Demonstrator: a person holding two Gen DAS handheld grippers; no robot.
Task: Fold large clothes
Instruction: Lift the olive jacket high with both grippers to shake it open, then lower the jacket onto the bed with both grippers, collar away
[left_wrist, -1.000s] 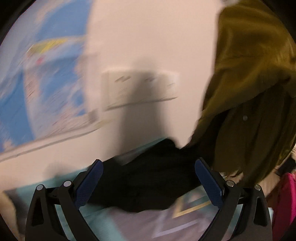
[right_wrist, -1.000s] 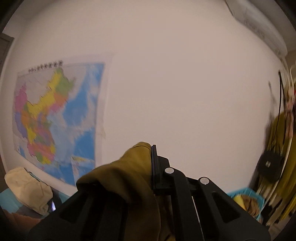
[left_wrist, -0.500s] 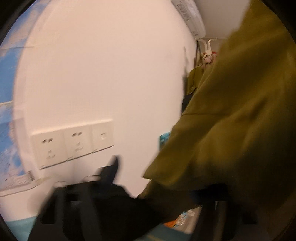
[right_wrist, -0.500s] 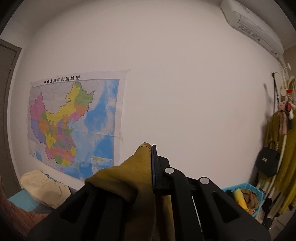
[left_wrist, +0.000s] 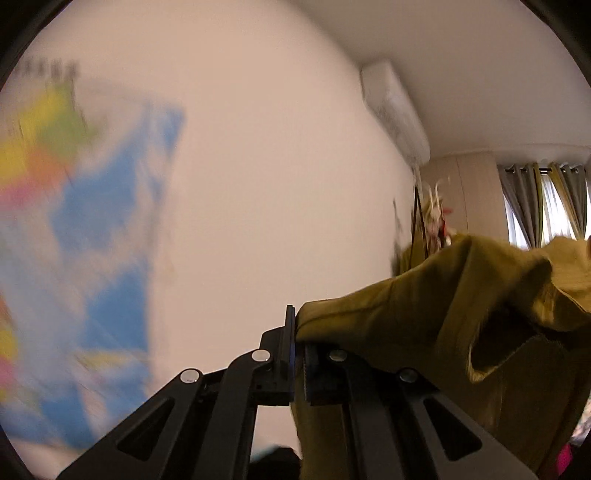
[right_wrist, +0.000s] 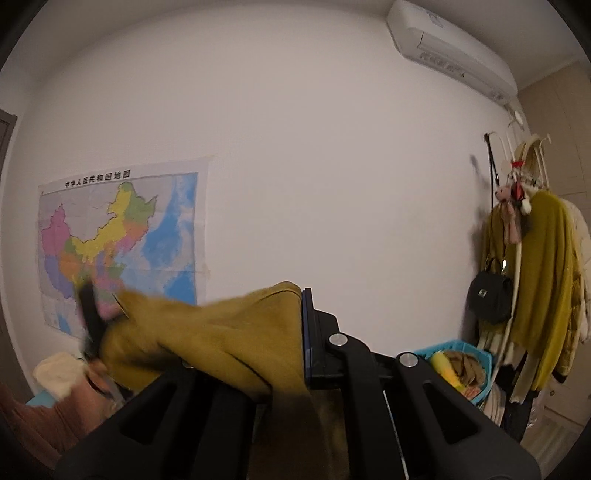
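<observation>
Both jaws clamped on the olive garment (left_wrist: 461, 314): left gripper (left_wrist: 298, 332) bites only a thin edge. Yank the right gripper (right_wrist: 301, 314) sideways and that edge slips out.

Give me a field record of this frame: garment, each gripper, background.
garment: olive cloth, lifted in the air, spanning both grippers
left gripper: jaws just closed, shut on the garment's edge
right gripper: shut on the garment
wall: map, air conditioner
corner: coat rack with hung clothes, black bag, blue basket
</observation>
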